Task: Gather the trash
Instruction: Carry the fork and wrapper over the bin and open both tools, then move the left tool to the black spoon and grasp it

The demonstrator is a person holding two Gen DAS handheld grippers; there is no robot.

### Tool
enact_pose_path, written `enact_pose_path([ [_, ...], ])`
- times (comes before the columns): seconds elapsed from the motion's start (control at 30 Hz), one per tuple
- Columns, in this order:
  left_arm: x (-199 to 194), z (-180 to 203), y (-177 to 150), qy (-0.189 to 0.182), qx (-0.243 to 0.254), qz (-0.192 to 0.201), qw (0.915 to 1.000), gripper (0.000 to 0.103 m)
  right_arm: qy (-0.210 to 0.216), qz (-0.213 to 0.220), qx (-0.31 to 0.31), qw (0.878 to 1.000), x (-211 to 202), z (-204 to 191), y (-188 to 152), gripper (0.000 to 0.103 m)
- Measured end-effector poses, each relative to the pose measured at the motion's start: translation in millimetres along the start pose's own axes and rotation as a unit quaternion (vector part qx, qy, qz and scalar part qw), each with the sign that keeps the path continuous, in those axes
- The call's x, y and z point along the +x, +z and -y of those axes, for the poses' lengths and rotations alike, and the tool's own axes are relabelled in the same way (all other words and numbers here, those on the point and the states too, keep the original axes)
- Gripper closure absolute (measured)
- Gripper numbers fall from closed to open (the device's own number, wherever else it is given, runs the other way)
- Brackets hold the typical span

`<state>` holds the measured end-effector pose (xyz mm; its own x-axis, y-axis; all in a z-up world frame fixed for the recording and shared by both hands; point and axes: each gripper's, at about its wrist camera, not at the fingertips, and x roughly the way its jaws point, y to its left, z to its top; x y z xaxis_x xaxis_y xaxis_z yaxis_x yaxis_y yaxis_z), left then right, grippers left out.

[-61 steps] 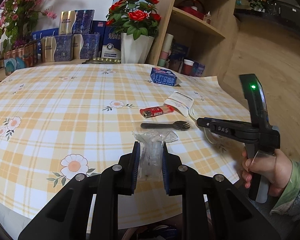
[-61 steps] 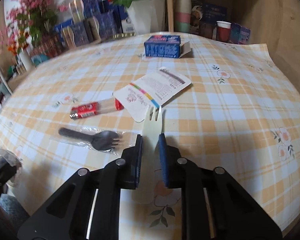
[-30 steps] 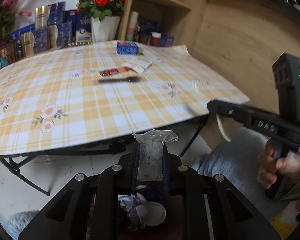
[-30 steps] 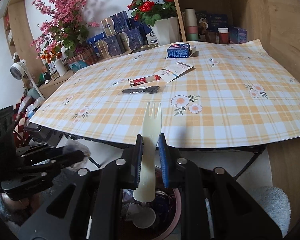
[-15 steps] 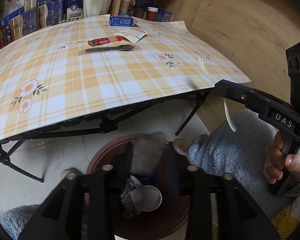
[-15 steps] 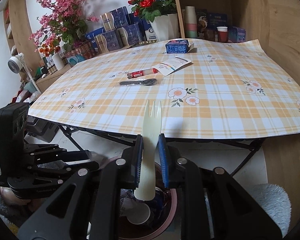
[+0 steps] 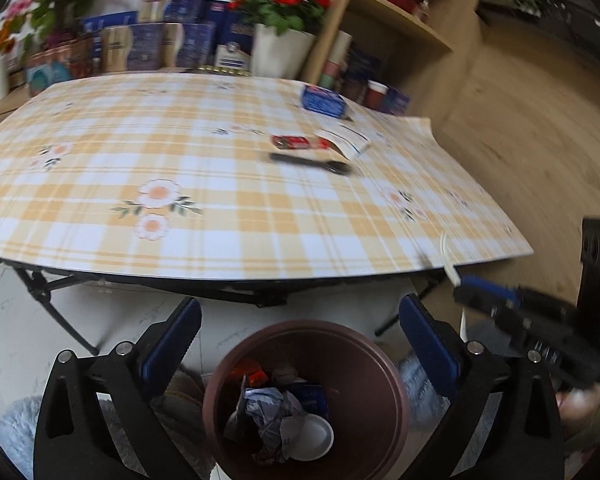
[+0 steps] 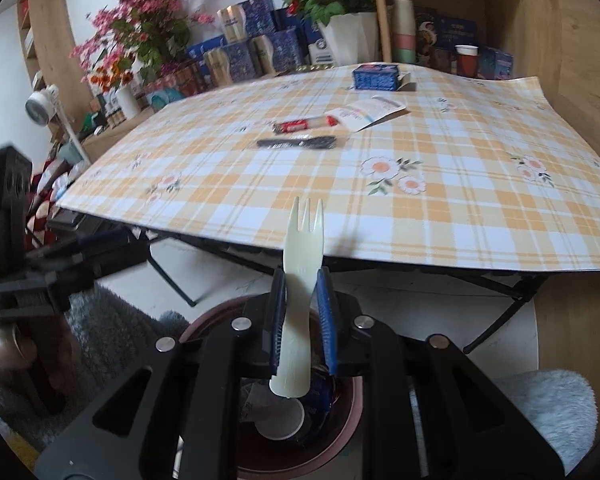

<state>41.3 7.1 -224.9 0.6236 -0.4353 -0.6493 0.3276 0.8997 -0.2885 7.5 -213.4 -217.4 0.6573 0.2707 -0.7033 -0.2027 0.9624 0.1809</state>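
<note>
My left gripper [image 7: 300,344] is open wide and empty above a brown trash bin [image 7: 380,380] on the floor, which holds crumpled wrappers and a white cup. My right gripper [image 8: 302,320] is shut on a cream plastic fork [image 8: 302,264], held over the same bin [image 8: 350,420]. On the checked table lie a black spoon in a clear wrapper [image 8: 300,143], a red lighter [image 8: 300,125], a white sachet [image 8: 370,112] and a blue box [image 8: 376,76]. The right gripper also shows in the left wrist view [image 7: 472,284].
The table's front edge [image 7: 260,272] and its black folding legs [image 7: 40,292] stand just behind the bin. Flower pots and boxes line the back; a wooden shelf [image 7: 400,20] stands at the right. A grey fluffy rug [image 8: 548,400] lies beside the bin.
My left gripper carried the clear wrapper from the table down over the bin, then opened; the wrapper has left its fingers. My right gripper moved with the fork over the bin.
</note>
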Motion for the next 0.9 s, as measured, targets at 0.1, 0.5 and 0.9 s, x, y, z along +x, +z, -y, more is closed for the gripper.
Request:
enact_pose_path([
  [0.1, -3, -7, 2, 0.008, -0.016, 0.008, 0.9998, 0.006, 0.005, -0.018, -0.022, 1.0, 10, -8, -6, 0.083],
  [0.5, 2, -24, 1, 0.02, -0.056, 0.002, 0.9982, 0.006, 0.006, -0.098, -0.102, 0.99, 54, -30, -38, 0.083],
  [0.9, -3, -36, 1, 0.026, -0.086, 0.011, 0.9959, 0.006, -0.007, -0.114, -0.124, 0.986, 63, -43, -46, 0.011],
])
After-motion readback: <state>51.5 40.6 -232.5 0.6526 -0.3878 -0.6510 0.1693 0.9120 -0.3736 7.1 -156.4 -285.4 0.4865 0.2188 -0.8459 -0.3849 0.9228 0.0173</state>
